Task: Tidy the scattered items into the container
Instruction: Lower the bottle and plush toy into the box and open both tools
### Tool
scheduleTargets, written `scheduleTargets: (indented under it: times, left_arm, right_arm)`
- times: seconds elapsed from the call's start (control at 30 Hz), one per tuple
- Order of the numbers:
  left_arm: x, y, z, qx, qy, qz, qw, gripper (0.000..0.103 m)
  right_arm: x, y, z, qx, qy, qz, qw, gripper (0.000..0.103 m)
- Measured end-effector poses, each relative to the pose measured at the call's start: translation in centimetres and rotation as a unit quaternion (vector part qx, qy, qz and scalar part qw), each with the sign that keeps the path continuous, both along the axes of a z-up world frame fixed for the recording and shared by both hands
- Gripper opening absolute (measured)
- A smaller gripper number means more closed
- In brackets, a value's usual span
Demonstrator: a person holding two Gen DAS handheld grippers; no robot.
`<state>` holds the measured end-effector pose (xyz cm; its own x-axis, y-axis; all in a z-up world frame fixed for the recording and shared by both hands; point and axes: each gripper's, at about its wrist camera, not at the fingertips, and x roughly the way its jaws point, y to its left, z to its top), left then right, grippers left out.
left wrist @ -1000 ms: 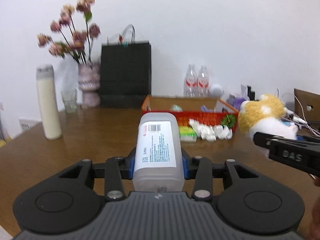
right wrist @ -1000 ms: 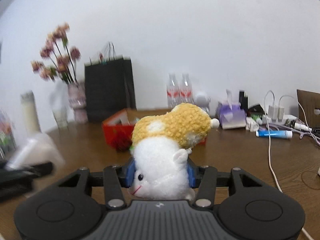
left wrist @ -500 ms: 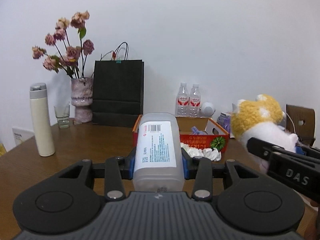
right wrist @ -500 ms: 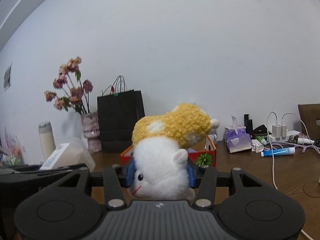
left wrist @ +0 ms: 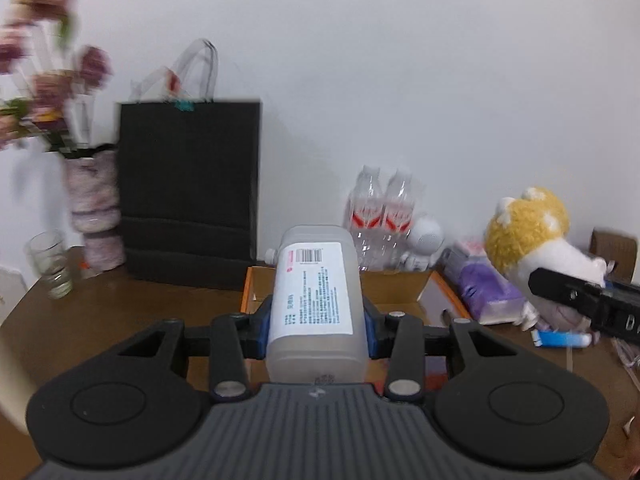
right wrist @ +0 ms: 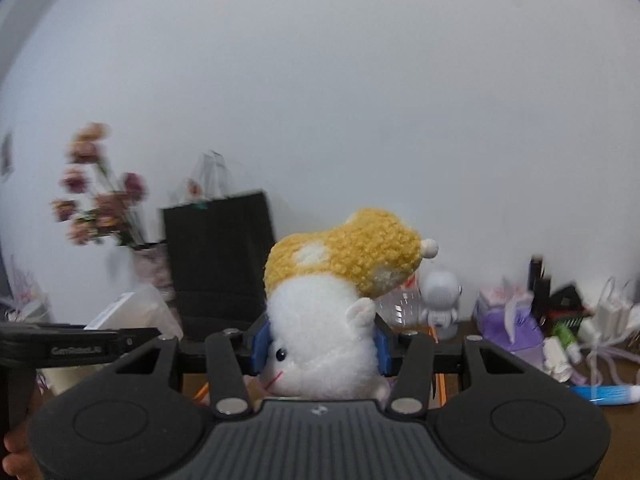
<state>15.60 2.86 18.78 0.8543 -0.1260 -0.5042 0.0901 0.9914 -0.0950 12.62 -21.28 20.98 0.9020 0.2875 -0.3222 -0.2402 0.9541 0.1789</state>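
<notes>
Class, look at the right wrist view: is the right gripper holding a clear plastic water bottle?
No: the right gripper is clamped on a yellow-and-white plush toy, its blue pads pressing into the white fur.

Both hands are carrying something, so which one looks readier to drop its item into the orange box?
Probably the left gripper: its white bottle sits just before the orange box; the right one's plush toy is off to the side.

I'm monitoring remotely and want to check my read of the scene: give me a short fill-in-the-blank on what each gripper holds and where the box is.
1. The left gripper is shut on a translucent ____ with a white barcode label.
2. The right gripper is shut on a yellow and white ____.
3. The orange box stands just in front of two clear water ____.

Missing words: bottle; plush toy; bottles
</notes>
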Motion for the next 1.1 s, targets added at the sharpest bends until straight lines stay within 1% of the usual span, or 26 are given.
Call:
scheduleTargets:
  times: [0.07,0.13,0.2,0.23,0.3,0.37,0.47,0.53,0.7,0.8,0.83,0.87,0.9,0.97,1.03,1.1]
  left_arm:
    - [5.1,0.2,-0.6,0.013,0.039,0.004,0.9991,0.041]
    - [9.9,0.4,-2.3,0.017,0.075,0.015,0.9969,0.041]
    - [14.1,0.2,-4.3,0.011,0.117,0.022,0.9929,0.041]
    - [16.2,-0.3,-5.7,0.015,0.141,0.022,0.9897,0.041]
    - [18.8,-0.8,-8.1,0.020,0.169,0.032,0.9849,0.041]
    - [20.6,-1.5,-10.5,0.031,0.188,0.034,0.9811,0.041]
    - [22.5,-1.6,-12.8,0.045,0.203,0.043,0.9772,0.041]
    - [23.4,-1.7,-13.7,0.056,0.206,0.047,0.9757,0.041]
    - [24.1,-2.6,-16.3,0.073,0.220,0.047,0.9716,0.042]
    - [24.0,-3.1,-16.4,0.081,0.219,0.043,0.9713,0.045]
    - [23.8,-3.0,-16.1,0.074,0.219,0.040,0.9721,0.052]
    - [23.6,-2.9,-15.7,0.068,0.218,0.037,0.9729,0.056]
    - [23.3,-2.8,-15.0,0.064,0.213,0.033,0.9744,0.057]
    - [22.2,-2.5,-13.1,0.067,0.197,0.031,0.9775,0.060]
    - [21.3,-2.1,-10.9,0.065,0.188,0.037,0.9793,0.066]
    - [20.7,-1.8,-9.0,0.058,0.189,0.046,0.9792,0.071]
  right_arm:
    - [4.8,-0.1,0.2,0.012,0.042,-0.007,0.999,0.048]
    - [9.7,0.2,-0.4,0.024,0.094,-0.008,0.995,0.048]
    - [13.9,1.2,-1.6,0.010,0.134,-0.006,0.991,0.048]
    - [16.0,1.7,-2.4,0.001,0.156,-0.009,0.988,0.048]
    - [19.3,2.4,-4.6,0.002,0.200,-0.020,0.980,0.048]
    - [22.0,3.0,-7.0,0.002,0.232,-0.035,0.972,0.048]
    - [25.0,3.6,-10.3,0.005,0.258,-0.060,0.964,0.048]
    - [26.2,4.4,-12.1,0.007,0.272,-0.061,0.960,0.048]
    - [27.8,5.9,-15.1,-0.018,0.291,-0.055,0.955,0.048]
    - [28.3,6.3,-16.1,-0.021,0.311,-0.064,0.948,0.051]
    - [28.4,6.3,-16.3,-0.021,0.315,-0.063,0.947,0.050]
    - [28.4,6.3,-16.3,-0.019,0.320,-0.061,0.945,0.050]
    - [28.2,6.1,-16.2,-0.016,0.324,-0.058,0.944,0.051]
    - [27.5,5.4,-15.1,-0.004,0.325,-0.055,0.944,0.056]
    - [26.5,4.4,-13.1,0.011,0.318,-0.059,0.946,0.066]
    - [25.7,3.7,-11.1,0.016,0.312,-0.064,0.948,0.068]
